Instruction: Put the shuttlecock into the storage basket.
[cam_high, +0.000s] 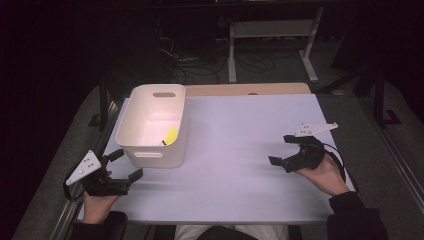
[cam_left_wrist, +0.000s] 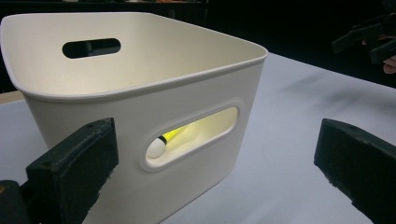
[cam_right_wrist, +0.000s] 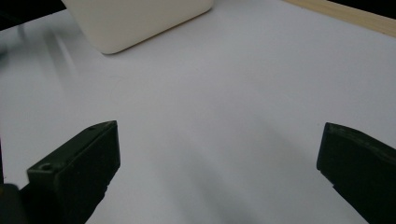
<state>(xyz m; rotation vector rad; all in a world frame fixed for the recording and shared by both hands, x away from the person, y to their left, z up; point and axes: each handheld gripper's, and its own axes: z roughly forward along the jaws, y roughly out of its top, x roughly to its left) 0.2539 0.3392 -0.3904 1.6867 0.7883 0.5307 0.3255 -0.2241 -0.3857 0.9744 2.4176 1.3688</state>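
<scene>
While both grippers hang with their fingers wide apart and nothing between them, the work in hand looks like it concerns the white bin (cam_high: 152, 125) at the left rear of the desk (cam_high: 235, 165) and the yellow marker (cam_high: 170, 136) lying inside it, against the near right of its floor. The left gripper (cam_high: 122, 167) sits just beside the bin's near corner; in the left gripper view the marker's white cap (cam_left_wrist: 156, 147) shows through the handle slot (cam_left_wrist: 191, 135) in the near wall. The right gripper (cam_high: 285, 150) rests well apart, over bare desk.

The likeliest trouble, as I judge it, is the light bin sliding or tipping if the left gripper nudges its wall or catches the rim while reaching in. A steep entry could also pin the marker against the wall so it rolls away from the fingers instead of seating between them. The right gripper is too far off to steady the bin.
</scene>
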